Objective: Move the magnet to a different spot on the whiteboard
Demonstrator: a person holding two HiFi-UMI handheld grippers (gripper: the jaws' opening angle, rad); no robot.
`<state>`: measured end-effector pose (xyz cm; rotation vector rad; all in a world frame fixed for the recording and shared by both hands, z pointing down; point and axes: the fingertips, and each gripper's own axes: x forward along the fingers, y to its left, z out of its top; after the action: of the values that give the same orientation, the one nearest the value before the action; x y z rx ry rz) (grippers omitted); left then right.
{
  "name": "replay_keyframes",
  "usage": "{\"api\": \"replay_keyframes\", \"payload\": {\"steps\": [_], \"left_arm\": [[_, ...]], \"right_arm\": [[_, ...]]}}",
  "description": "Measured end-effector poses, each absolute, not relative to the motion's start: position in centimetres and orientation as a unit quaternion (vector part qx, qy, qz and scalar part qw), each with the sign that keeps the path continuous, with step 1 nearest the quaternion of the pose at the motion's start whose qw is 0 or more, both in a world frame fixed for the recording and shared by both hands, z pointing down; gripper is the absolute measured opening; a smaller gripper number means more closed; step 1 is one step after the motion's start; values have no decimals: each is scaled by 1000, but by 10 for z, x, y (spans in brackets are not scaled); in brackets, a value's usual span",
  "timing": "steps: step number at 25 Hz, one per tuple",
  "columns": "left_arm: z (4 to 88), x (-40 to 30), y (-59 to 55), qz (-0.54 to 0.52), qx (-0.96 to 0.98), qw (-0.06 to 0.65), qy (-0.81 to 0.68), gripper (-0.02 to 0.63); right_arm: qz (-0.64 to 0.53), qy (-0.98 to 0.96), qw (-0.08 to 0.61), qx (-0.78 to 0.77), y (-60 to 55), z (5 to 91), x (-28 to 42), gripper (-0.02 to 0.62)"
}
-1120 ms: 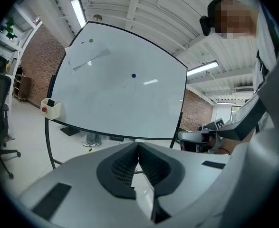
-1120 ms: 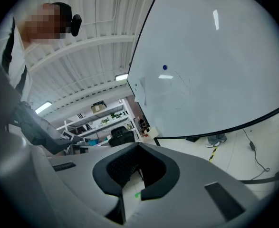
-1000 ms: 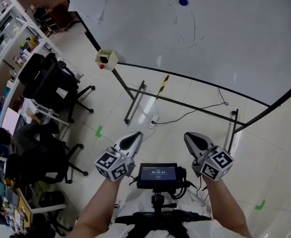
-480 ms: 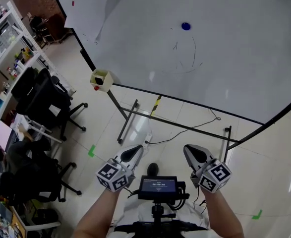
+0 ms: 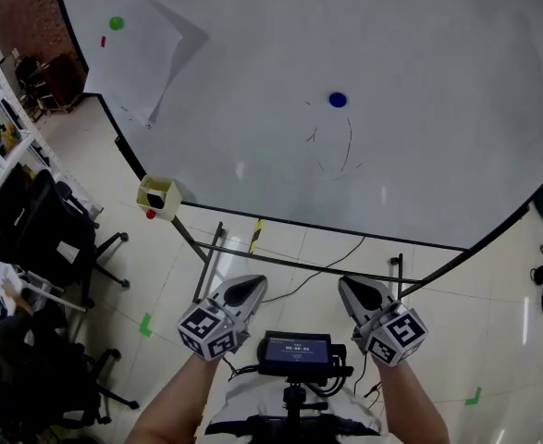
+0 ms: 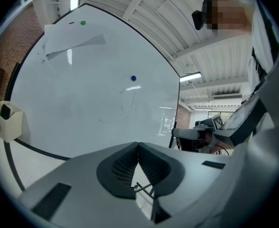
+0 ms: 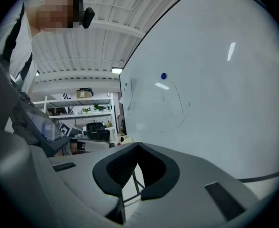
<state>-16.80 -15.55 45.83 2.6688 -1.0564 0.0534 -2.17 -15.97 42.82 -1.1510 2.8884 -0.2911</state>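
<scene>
I counted one whiteboard (image 5: 419, 81), and on it were one blue magnet (image 5: 338, 100), one green magnet (image 5: 116, 23) and one sheet of paper (image 5: 134, 58). One pale yellow box (image 5: 158, 195) hung at its lower left edge. I held two grippers, my left gripper (image 5: 246, 287) and my right gripper (image 5: 355, 289), with one small screen (image 5: 295, 350) between them. Two green tape marks (image 5: 145, 324) lay on the floor (image 5: 493, 322).

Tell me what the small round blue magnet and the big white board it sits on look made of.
The small round blue magnet is probably a plastic-capped button: solid, even blue, though too small here to judge its gloss. The big white board looks like a smooth, glossy coated panel, perhaps painted steel or melamine, since bright light glints streak across its surface.
</scene>
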Motion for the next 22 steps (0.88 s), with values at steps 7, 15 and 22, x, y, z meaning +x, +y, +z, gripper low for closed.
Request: {"api": "replay_keyframes", "payload": {"steps": [7,15,22], "left_arm": [[442,-190,-202,8,938,116,-327,5],[446,-216,-217,10,946,118,-300,5],[445,-232,-227,22,949,116,-292,5]], "right_arm": [[-27,914,-16,-404,-201,398,-39,31],[17,895,-29,-444,-217,374,-57,31],[44,891,-43,-450,-231,354,-79,31]]}}
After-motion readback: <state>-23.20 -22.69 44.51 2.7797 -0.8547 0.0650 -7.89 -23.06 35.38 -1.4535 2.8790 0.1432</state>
